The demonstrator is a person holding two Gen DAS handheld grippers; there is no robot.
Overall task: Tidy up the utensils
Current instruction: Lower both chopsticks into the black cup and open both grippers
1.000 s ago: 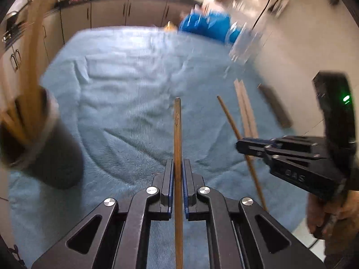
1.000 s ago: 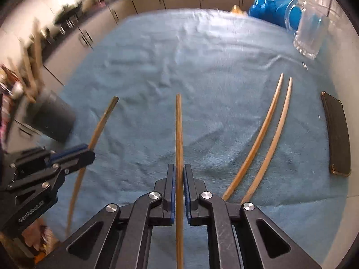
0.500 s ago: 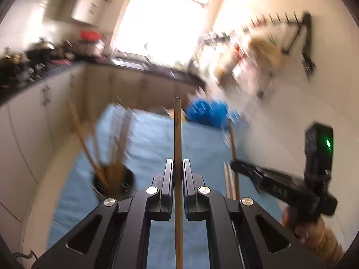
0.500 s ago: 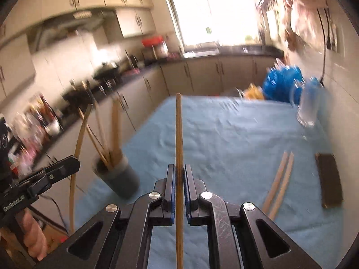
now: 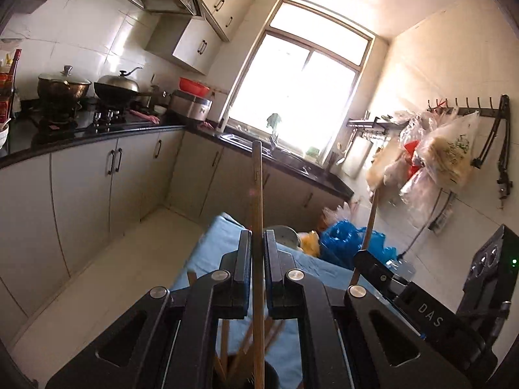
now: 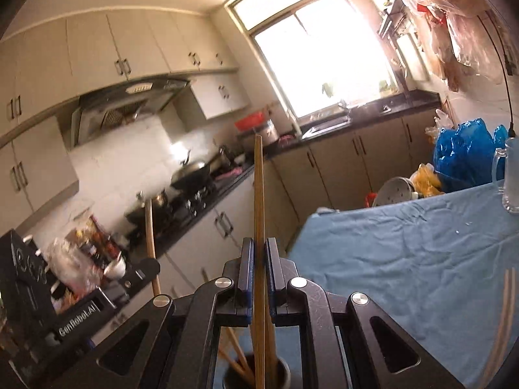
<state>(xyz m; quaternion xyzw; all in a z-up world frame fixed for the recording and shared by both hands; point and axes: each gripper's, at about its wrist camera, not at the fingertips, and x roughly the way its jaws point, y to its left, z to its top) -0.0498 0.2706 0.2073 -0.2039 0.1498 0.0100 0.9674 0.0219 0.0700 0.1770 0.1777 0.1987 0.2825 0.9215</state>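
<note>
The left gripper (image 5: pixel 258 249) is closed on a chopstick (image 5: pixel 258 214). In the left wrist view that stick runs along the gripper's own line, its long axis going from 6 o'clock at the bottom edge straight up to a tip at 12 o'clock, in front of the counter (image 5: pixel 97 129) under the window (image 5: pixel 301 97). Its lower part passes down between the jaws and ends over a dark cup (image 5: pixel 269 376) at 6 o'clock, where more sticks stand tilted.

The right gripper (image 6: pixel 258 259) is likewise clamped shut on a second chopstick (image 6: pixel 258 201). In the right wrist view this one also lies along the fingers, 6 to 12 o'clock, tip up near the far counter. Below the jaws it reaches down to the cup (image 6: pixel 256 372), seen at 6 o'clock with several sticks leaning in it.

Each camera catches the other tool. From the left wrist, the right gripper (image 5: pixel 365 256) sits at 4 o'clock with its stick (image 5: pixel 369 220) rising towards 12, tilted slightly right. From the right wrist, the left gripper (image 6: pixel 147 267) is at 8 o'clock, its stick (image 6: pixel 150 236) nearly upright.

The blue cloth (image 6: pixel 405 259) covers the table at 3 to 4 o'clock in the right view. Two more chopsticks (image 6: pixel 504 317) lie side by side on it near the right edge, blurred, long axes roughly 12 to 6. A glass mug (image 6: pixel 511 178) stands at the cloth's far right.
</note>
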